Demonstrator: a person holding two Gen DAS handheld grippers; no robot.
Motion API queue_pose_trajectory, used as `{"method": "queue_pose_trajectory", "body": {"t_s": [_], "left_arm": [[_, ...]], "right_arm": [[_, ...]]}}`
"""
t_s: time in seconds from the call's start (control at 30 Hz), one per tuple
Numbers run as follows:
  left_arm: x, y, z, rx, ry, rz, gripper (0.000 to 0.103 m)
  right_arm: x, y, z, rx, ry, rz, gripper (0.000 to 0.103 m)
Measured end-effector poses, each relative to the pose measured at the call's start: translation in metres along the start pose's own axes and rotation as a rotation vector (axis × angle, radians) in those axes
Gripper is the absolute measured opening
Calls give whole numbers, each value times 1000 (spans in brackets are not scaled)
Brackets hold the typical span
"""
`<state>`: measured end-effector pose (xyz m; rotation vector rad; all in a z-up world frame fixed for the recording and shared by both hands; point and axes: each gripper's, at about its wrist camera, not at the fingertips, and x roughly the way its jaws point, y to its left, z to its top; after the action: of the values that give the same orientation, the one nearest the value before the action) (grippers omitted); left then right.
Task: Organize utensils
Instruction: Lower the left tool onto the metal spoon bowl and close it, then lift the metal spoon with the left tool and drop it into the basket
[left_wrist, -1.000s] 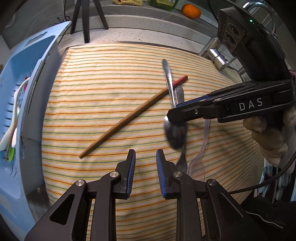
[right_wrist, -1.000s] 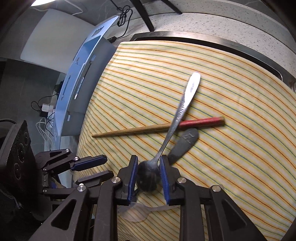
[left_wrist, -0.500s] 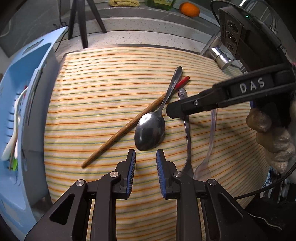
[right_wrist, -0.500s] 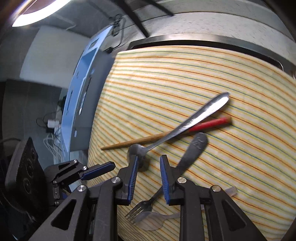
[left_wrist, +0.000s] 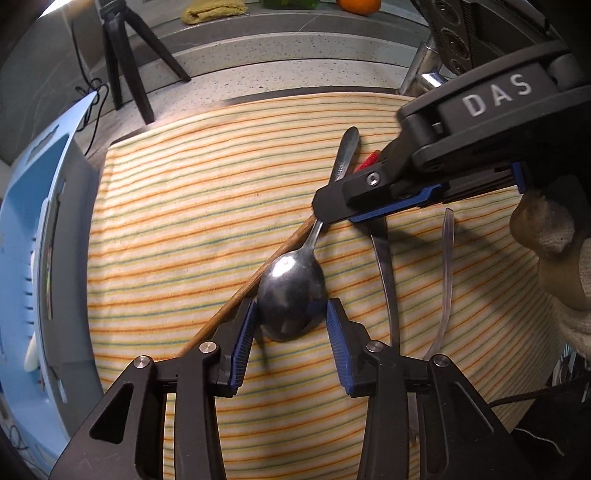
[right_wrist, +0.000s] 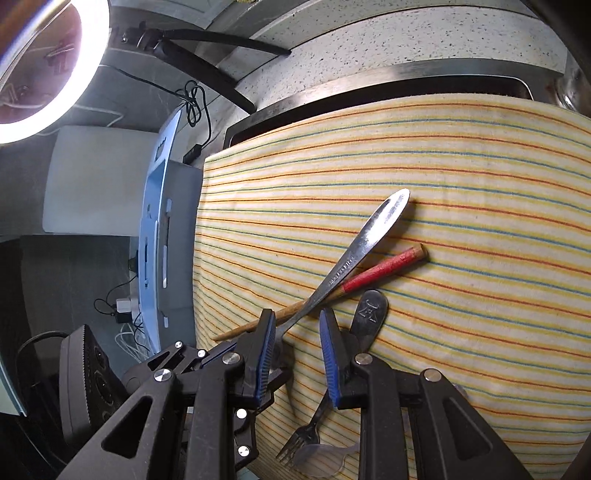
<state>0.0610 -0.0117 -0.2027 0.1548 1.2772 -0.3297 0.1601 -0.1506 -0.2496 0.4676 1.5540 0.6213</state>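
Note:
A metal spoon lies on the striped cloth, crossing a wooden chopstick with a red end. The spoon's bowl sits between the blue pads of my left gripper, whose jaws are opening. Whether the pads touch the bowl's edges is unclear. My right gripper reaches in from the right and straddles the spoon's thin neck, with a gap on each side. A metal fork and a clear plastic utensil lie to the right.
A light blue utensil rack stands off the cloth's left edge. A tripod, a faucet and an orange are at the back. A gloved hand holds the right gripper. A ring light glares at upper left.
The spoon, held up by its bowl in the right gripper, came down onto the cloth across the chopstick. The left gripper moved forward over the bowl and its jaws widened.

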Motion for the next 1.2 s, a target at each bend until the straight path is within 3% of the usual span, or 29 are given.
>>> {"method": "queue_pose_trajectory", "body": {"t_s": [0.13, 0.2, 0.5, 0.67, 0.77, 1.03, 1.2], "left_arm": [[3, -2, 6, 19, -12, 1, 37], [4, -3, 8, 12, -21, -6, 31], [-1, 4, 3, -58, -44, -115, 31], [-9, -6, -6, -51, -48, -136, 31], [-10, -3, -7, -62, -47, -157, 31], [-33, 5, -17, -89, -87, -195, 31], [-65, 30, -17, -116, -143, -184, 30]], "right_arm": [[6, -3, 3, 20, -2, -21, 23], [7, -3, 3, 29, -1, -13, 23], [11, -1, 9, 35, -10, -25, 23], [12, 0, 6, 26, -17, -22, 24], [13, 2, 3, 9, -16, -38, 10], [2, 14, -5, 10, -25, 14, 5], [-8, 50, -4, -28, -46, 67, 2]]}}
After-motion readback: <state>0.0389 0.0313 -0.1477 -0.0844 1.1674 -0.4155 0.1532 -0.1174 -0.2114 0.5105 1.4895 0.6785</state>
